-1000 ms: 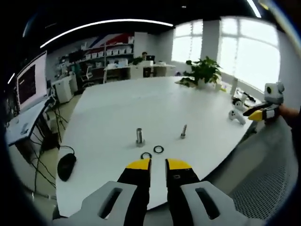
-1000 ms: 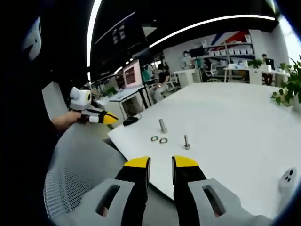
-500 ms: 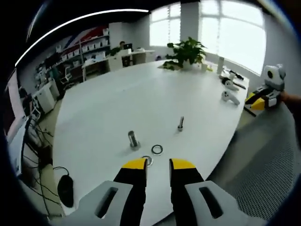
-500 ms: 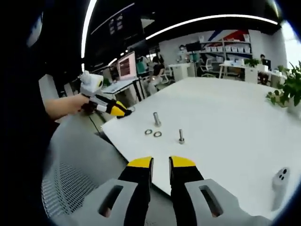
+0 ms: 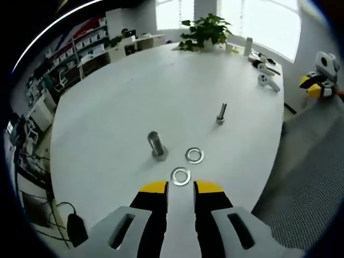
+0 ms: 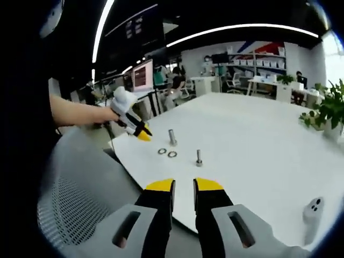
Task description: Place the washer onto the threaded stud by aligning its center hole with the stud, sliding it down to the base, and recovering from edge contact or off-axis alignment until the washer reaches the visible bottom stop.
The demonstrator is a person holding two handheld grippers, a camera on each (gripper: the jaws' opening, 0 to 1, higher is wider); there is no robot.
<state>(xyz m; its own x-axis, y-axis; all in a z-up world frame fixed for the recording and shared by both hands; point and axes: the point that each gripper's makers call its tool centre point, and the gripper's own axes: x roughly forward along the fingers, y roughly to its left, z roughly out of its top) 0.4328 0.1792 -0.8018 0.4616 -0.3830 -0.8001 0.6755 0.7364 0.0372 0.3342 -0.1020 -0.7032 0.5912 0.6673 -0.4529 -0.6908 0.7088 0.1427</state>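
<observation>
Lying flat on the white table [image 5: 107, 97], two washers sit close together: the near washer [image 5: 180, 176] is just ahead of the left gripper [image 5: 180, 187], and the far washer [image 5: 194, 156] lies a little beyond it. A thick stud [image 5: 155, 144] stands upright to their left, and a thin stud [image 5: 221, 113] stands further off to the right. No washer is on a stud yet, so the step in hand seems to be the reach for the first pick. The next move probably calls for lowering the jaws around the near washer's edge and closing on it.

The left gripper hangs over the table edge, tilted downward, its jaws a little apart and empty. The right gripper [image 6: 183, 186] stays well back from the table, jaws also slightly apart, holding nothing.
</observation>
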